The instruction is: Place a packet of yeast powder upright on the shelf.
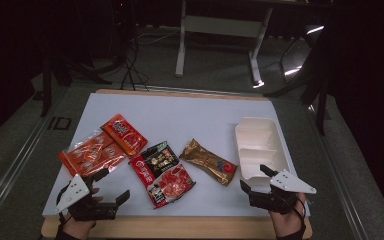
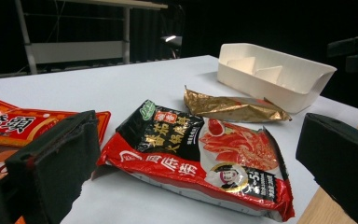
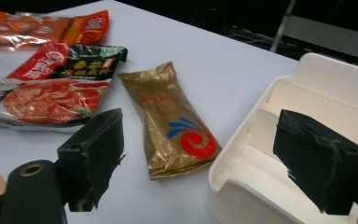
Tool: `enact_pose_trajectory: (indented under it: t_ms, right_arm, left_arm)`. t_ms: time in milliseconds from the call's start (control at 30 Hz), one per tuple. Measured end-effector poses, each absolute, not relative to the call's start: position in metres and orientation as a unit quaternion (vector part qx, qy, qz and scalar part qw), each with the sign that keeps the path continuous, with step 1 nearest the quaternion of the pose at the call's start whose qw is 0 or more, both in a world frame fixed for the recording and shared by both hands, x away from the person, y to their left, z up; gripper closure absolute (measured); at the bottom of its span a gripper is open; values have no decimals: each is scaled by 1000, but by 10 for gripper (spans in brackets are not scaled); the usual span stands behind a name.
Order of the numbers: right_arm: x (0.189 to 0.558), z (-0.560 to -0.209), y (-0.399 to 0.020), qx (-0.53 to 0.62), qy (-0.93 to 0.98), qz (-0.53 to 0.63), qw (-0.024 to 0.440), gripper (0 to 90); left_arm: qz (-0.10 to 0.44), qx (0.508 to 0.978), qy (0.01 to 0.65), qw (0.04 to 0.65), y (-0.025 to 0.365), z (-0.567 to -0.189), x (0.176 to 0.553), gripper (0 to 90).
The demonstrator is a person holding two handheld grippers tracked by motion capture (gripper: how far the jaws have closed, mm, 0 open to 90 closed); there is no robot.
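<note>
Approx 4 snack packets (image 1: 161, 172), 1 tray (image 1: 258, 131)

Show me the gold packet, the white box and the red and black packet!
gold packet (image 3: 177, 126), right gripper view, on its middle above the red swirl
white box (image 1: 254, 131), high view, on its far compartment floor
red and black packet (image 2: 205, 154), left gripper view, on its middle

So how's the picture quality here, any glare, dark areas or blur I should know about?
High view: the room behind the table is nearly black; the white tray is brightest. Left gripper view: the red and black packet is sharp, with sheen on its wrapper; the near fingers are soft. Right gripper view: glare streaks the gold packet.
</note>
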State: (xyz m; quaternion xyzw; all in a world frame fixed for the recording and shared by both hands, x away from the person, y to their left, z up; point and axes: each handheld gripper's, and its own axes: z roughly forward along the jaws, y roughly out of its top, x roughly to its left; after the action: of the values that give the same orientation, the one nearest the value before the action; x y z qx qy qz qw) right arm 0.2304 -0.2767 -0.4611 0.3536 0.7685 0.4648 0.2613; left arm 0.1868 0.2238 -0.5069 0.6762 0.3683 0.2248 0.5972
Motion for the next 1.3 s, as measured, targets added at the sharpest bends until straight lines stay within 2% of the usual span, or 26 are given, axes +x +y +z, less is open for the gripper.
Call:
enact_pose_trajectory:
  t_ms: [267, 467, 833, 1300]
  right_arm:
    - [233, -461, -276, 349, 777, 462, 247, 144]
    - [232, -461, -271, 356, 789, 449, 221, 131]
    - [231, -446, -247, 334, 805, 447, 200, 114]
    - [254, -400, -229, 296, 807, 454, 233, 102]
  left_arm:
    - [221, 675, 368, 600, 225, -506, 188, 2]
    - [217, 679, 365, 598, 222, -507, 189, 2]
    - [219, 678, 367, 598, 222, -507, 189, 2]
    - [214, 683, 368, 593, 221, -508, 190, 2]
